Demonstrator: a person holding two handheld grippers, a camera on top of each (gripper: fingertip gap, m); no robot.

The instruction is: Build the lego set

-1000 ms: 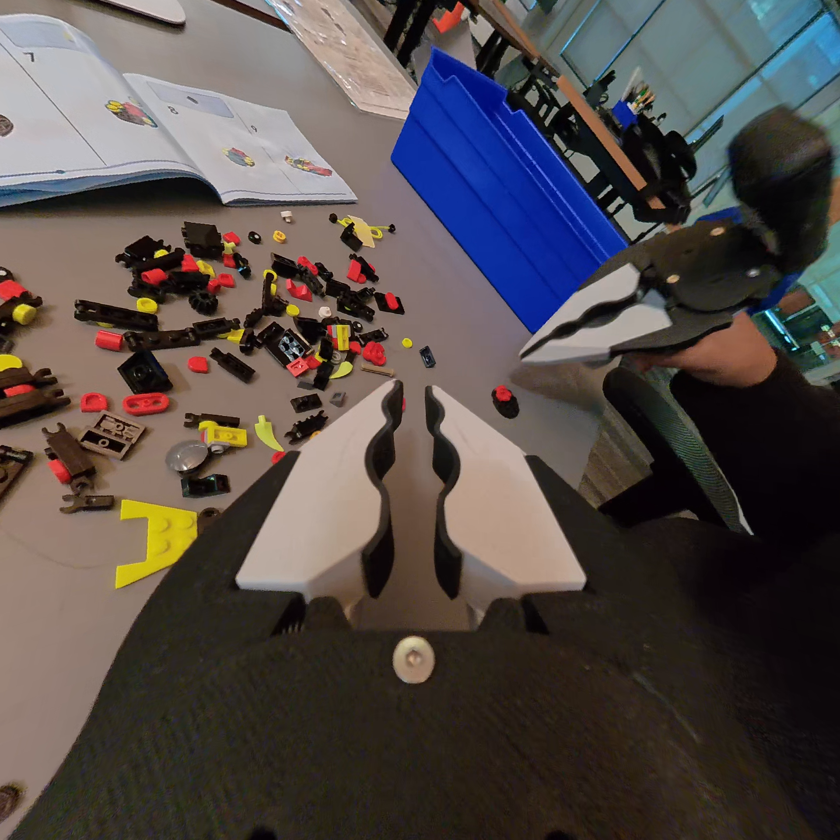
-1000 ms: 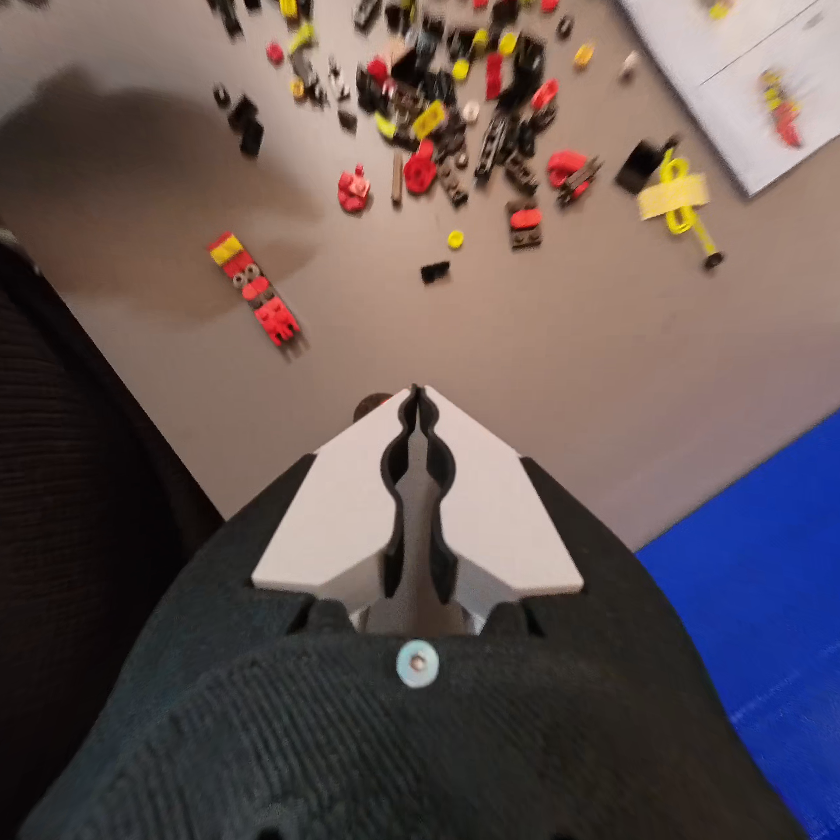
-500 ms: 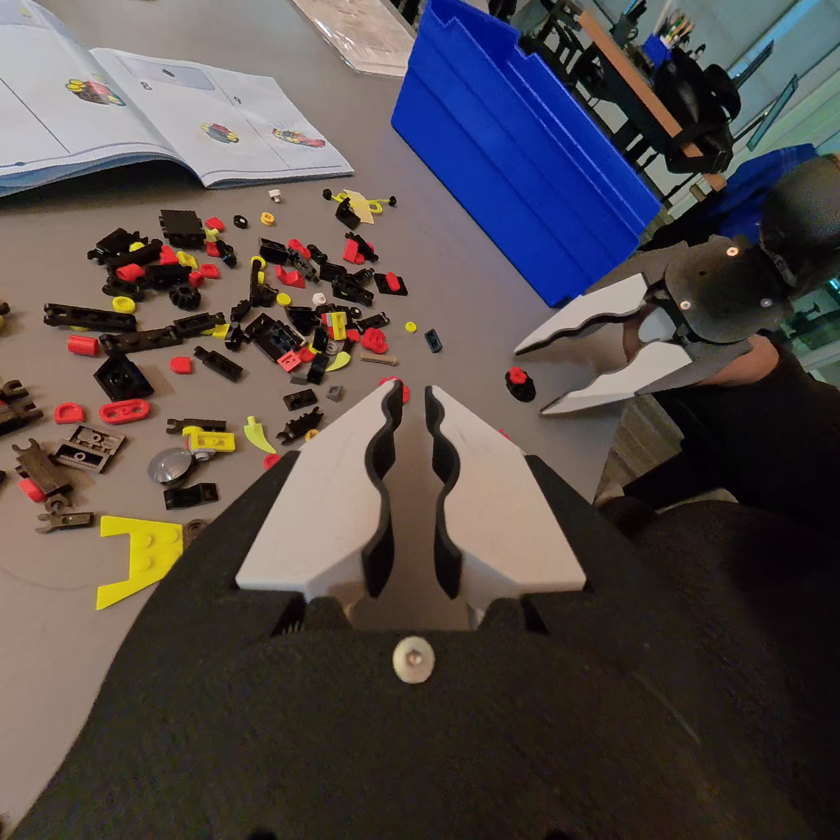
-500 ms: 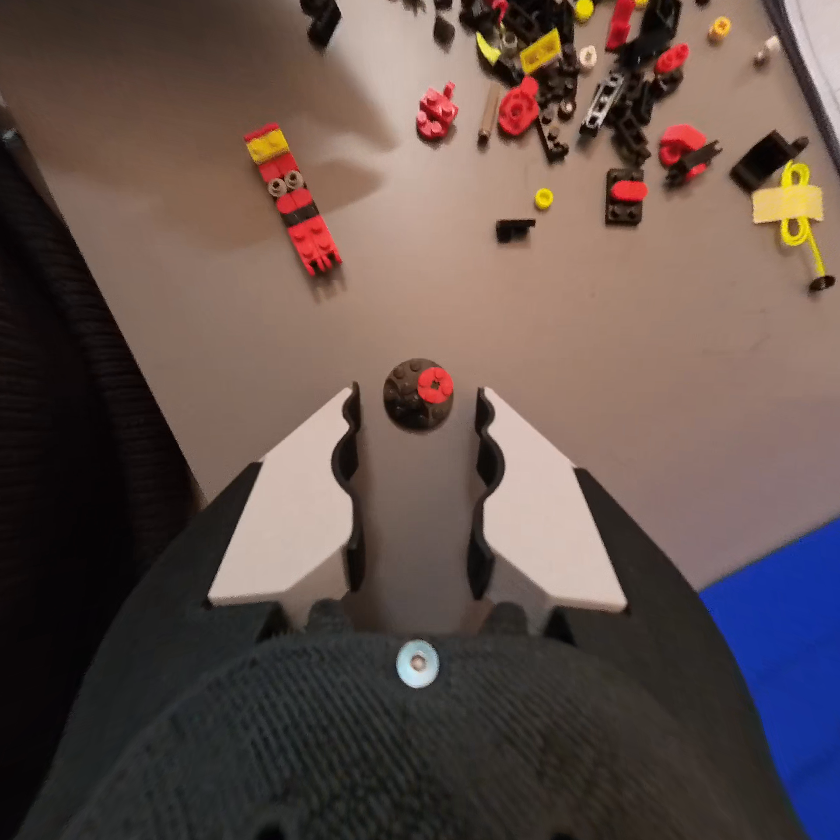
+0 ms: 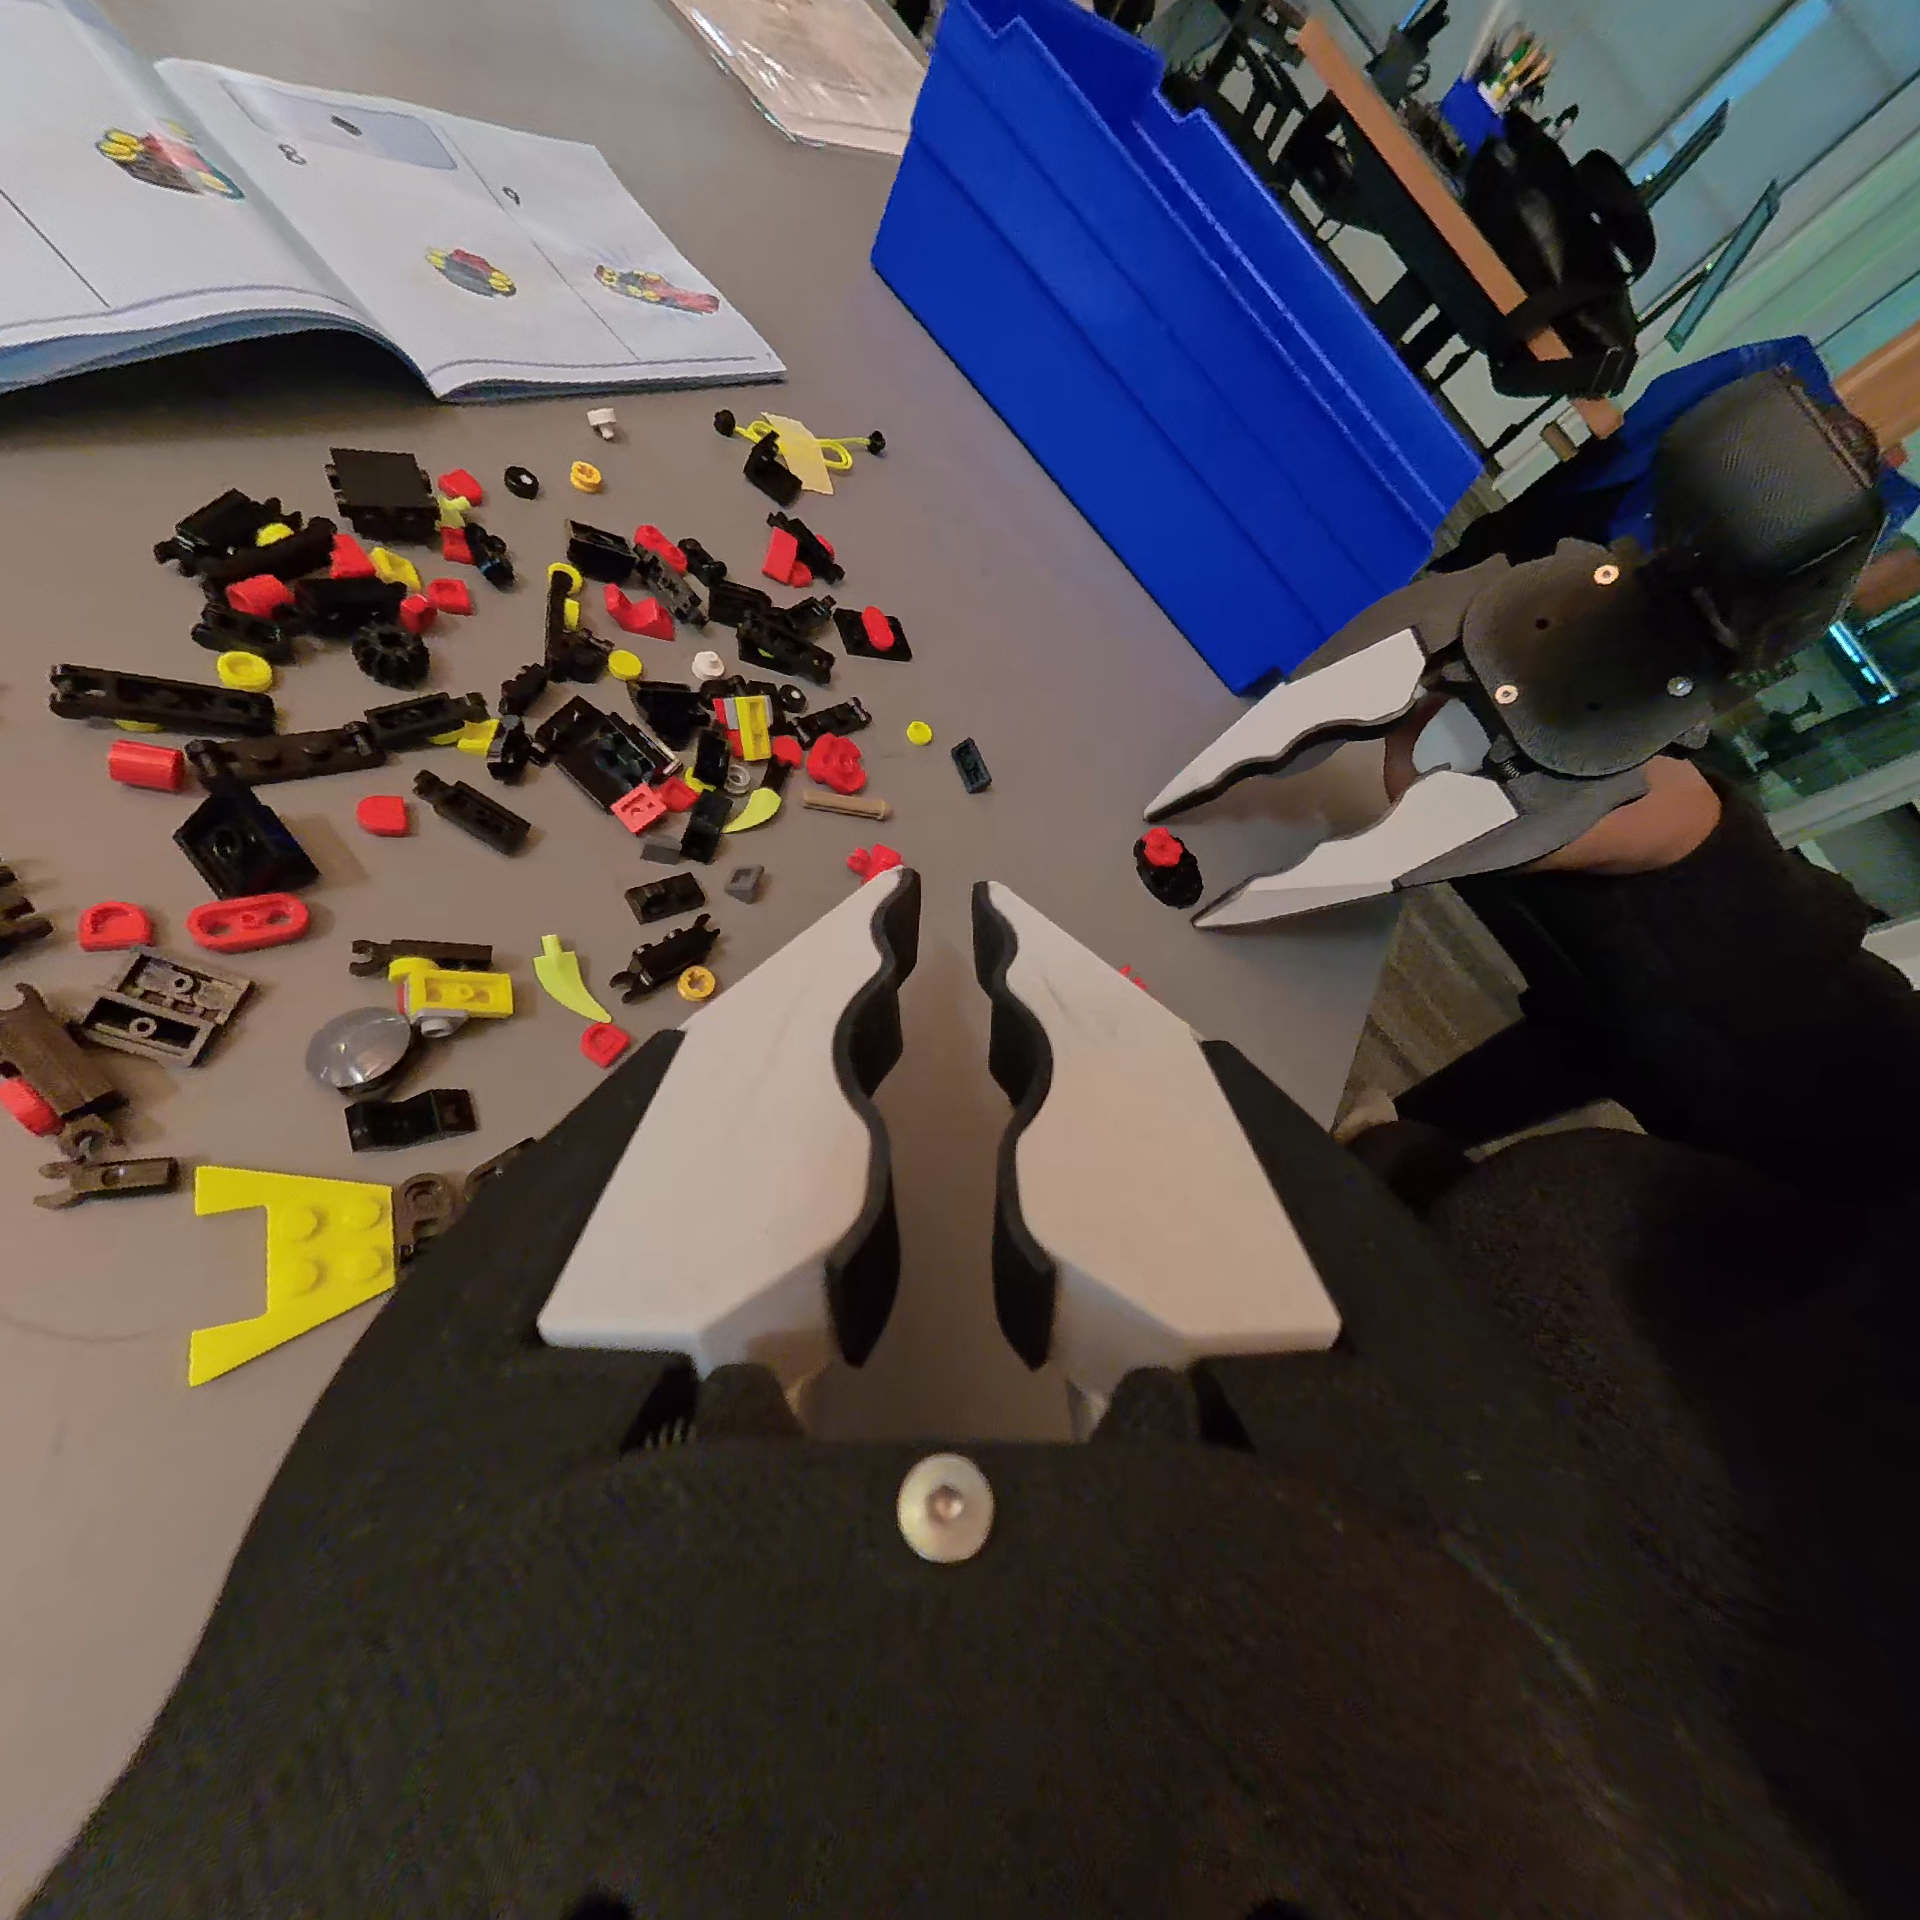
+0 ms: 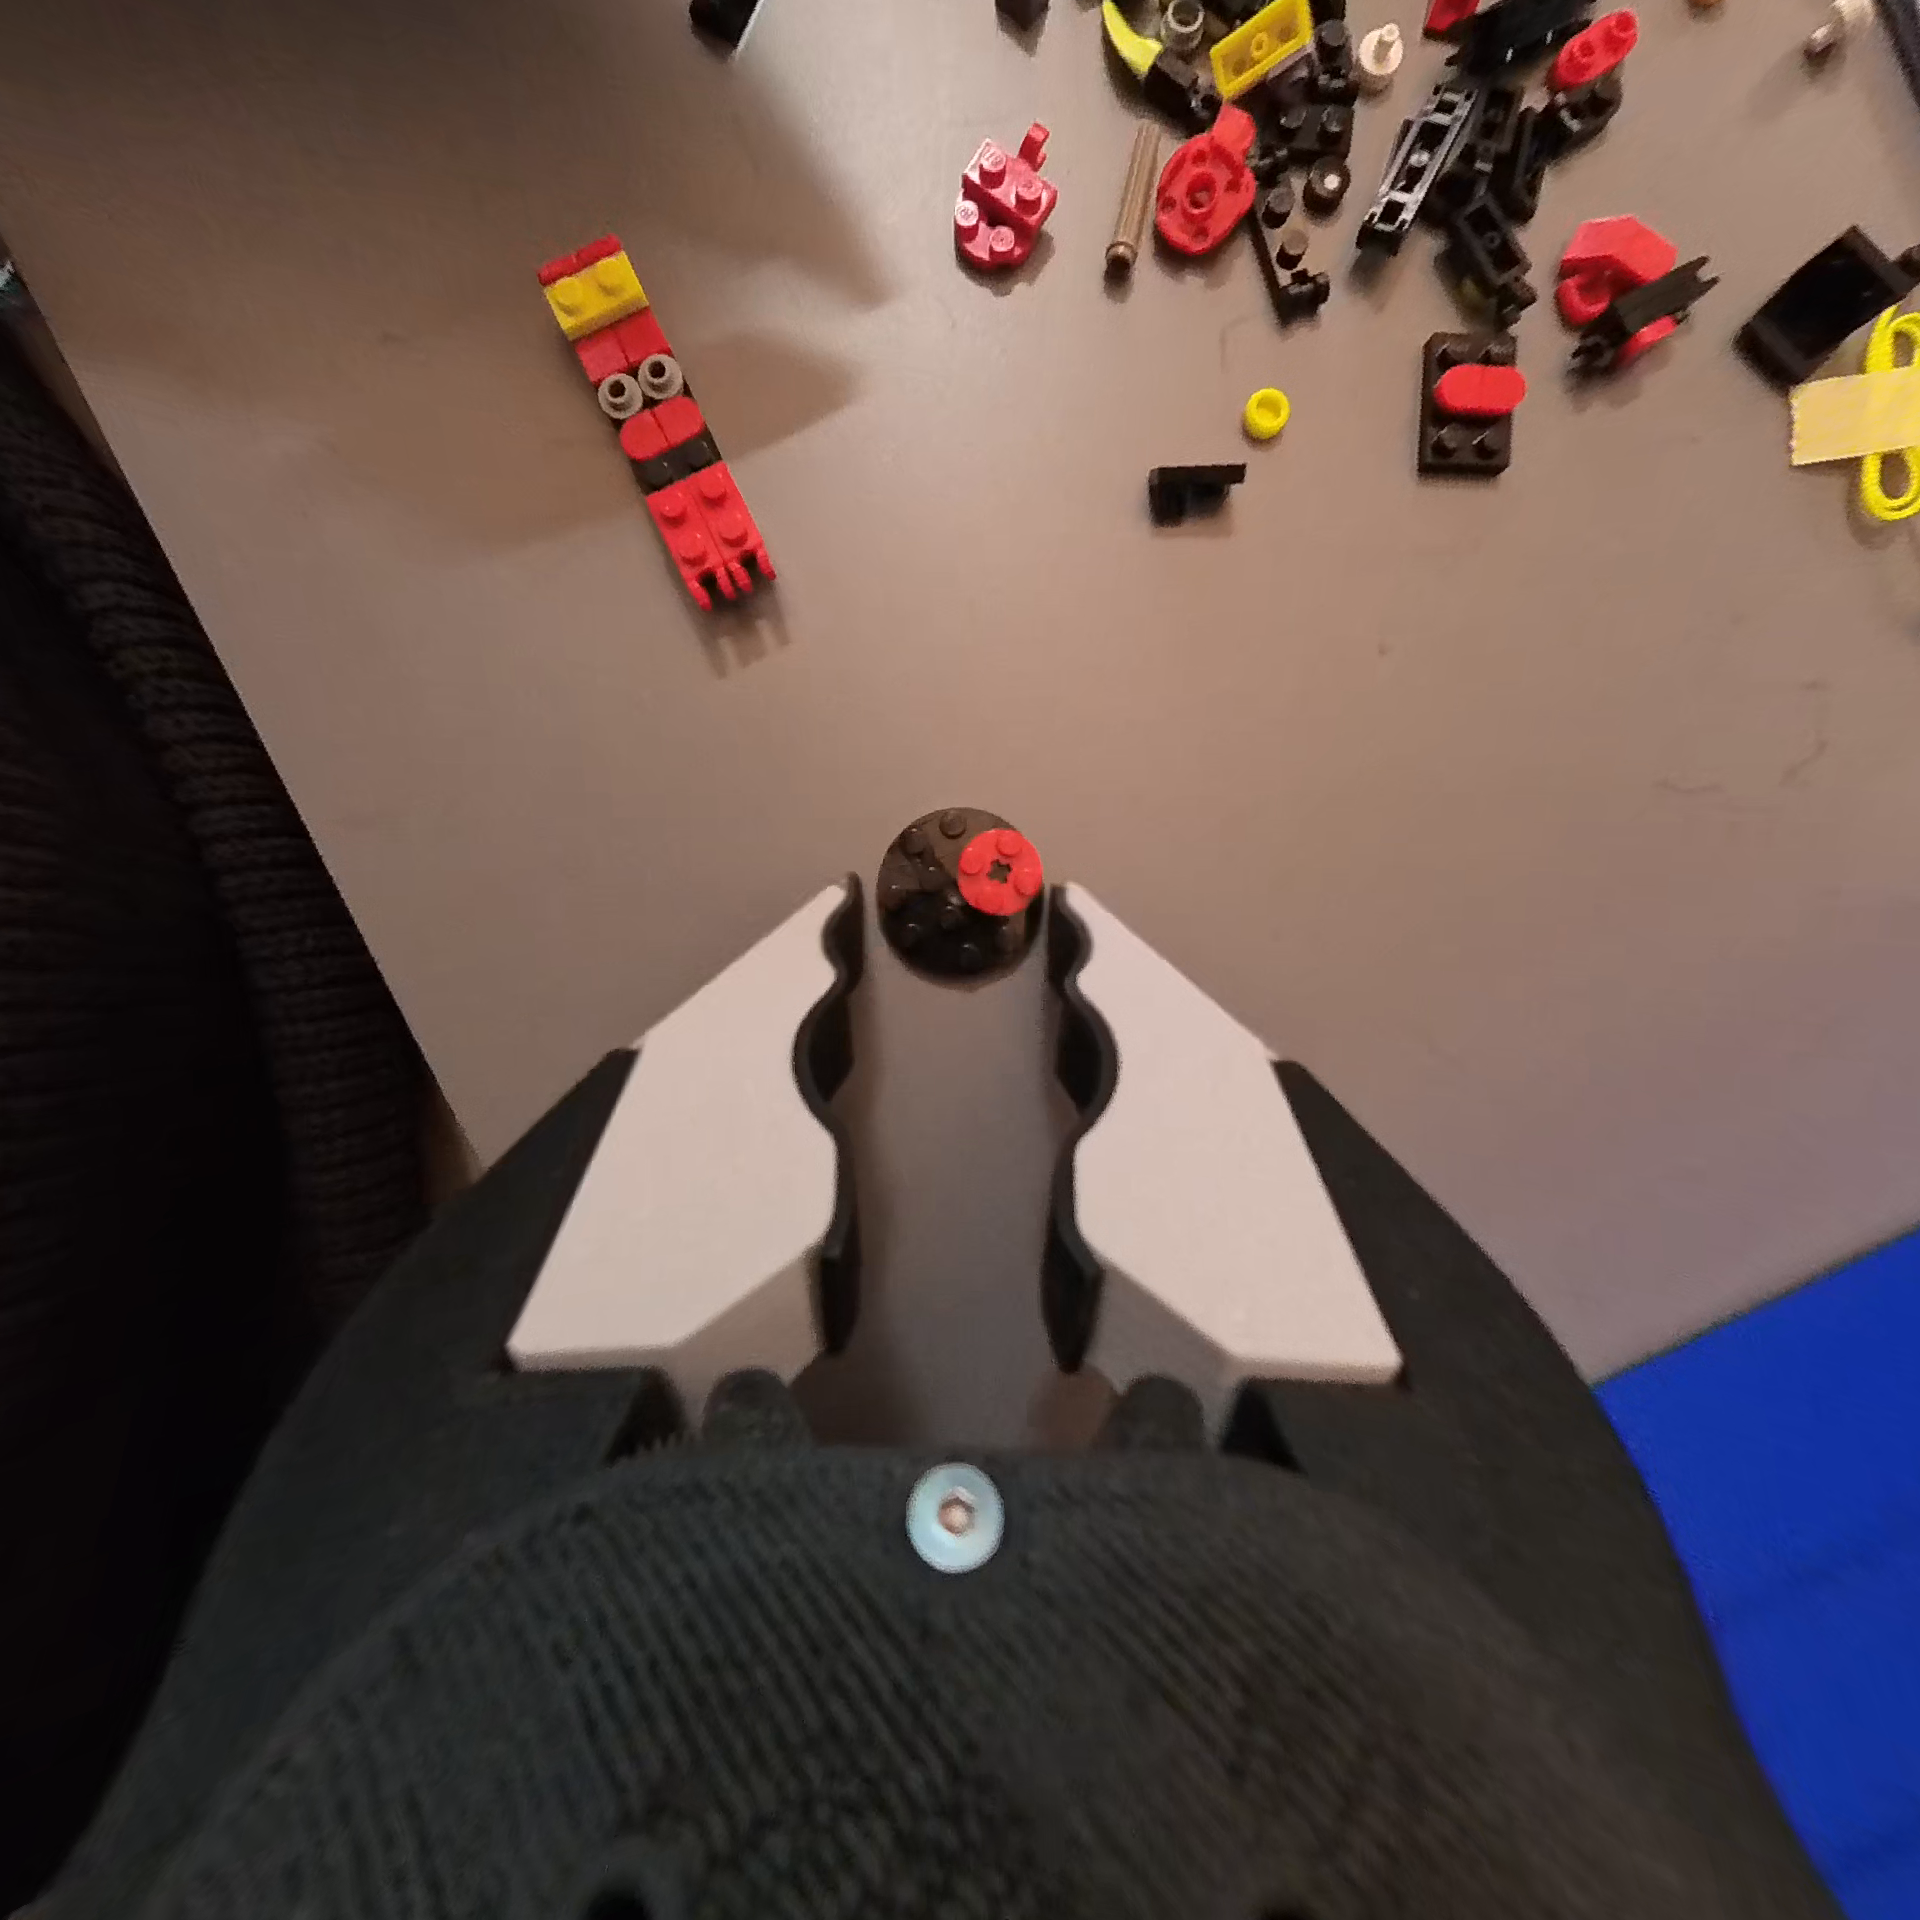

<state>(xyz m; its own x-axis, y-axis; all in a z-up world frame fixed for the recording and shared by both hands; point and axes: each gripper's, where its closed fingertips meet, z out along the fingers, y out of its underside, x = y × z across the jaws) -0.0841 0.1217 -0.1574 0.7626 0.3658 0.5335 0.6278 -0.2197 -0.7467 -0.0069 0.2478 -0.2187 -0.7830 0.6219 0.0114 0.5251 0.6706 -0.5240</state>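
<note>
A black round piece with a red round stud on top sits on the grey table. My right gripper is open, its tips on either side of that piece, close to it. The left wrist view shows the right gripper low over the table with the piece between its tips. My left gripper hovers over the table with a narrow gap between its fingertips and holds nothing. A red, yellow and black strip assembly lies beyond the right gripper, to the left.
Several loose red, black and yellow pieces are spread over the table. An open instruction booklet lies behind them. A blue bin stands at the right. A yellow wedge plate lies near the left gripper. A person's dark sleeve is at the left. Spacing between my two grippers at the tips: around 15 cm.
My right gripper was shut and raised; it has opened, dropped to the table and now brackets the black round piece, with the gap narrowing. My left gripper has barely moved.
</note>
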